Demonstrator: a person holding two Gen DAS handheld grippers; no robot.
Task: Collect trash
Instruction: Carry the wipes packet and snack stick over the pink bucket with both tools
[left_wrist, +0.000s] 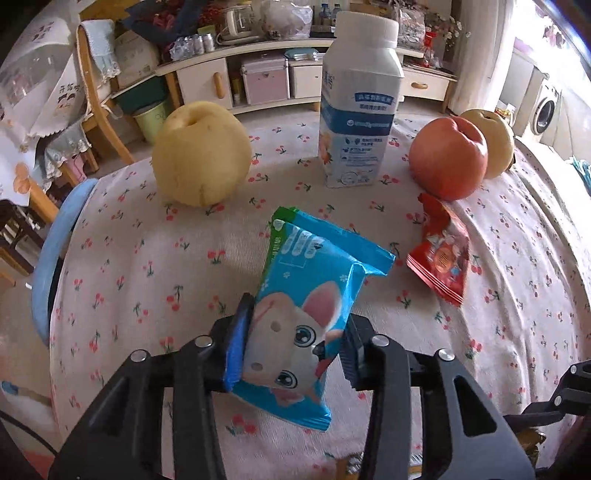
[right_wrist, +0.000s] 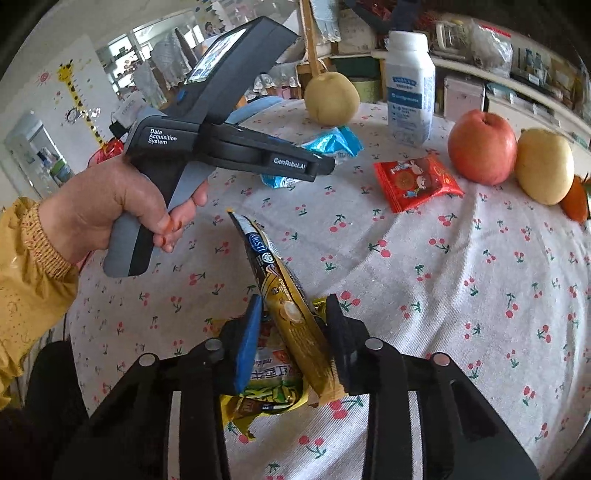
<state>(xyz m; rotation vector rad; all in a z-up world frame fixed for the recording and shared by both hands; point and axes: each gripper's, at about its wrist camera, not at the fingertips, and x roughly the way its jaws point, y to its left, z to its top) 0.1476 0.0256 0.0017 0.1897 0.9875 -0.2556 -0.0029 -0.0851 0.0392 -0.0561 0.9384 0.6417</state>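
On the left, the left gripper (left_wrist: 291, 350) was clamped on a blue wrapper (left_wrist: 314, 306); the right gripper (right_wrist: 291, 339) pinched a gold wrapper (right_wrist: 291, 314), so the picking step was in hand. Next, I judged, a red wrapper (right_wrist: 415, 182) beside the apple (right_wrist: 482, 147) needed one freed claw. All lay on a cherry tablecloth (right_wrist: 443, 295), cluttered shelves (left_wrist: 258, 55) behind

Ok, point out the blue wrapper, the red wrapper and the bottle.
blue wrapper (left_wrist: 295, 325): left wrist view, on the printed rabbit face.
red wrapper (right_wrist: 415, 182): right wrist view, middle of its front.
bottle (left_wrist: 356, 122): left wrist view, on the label.
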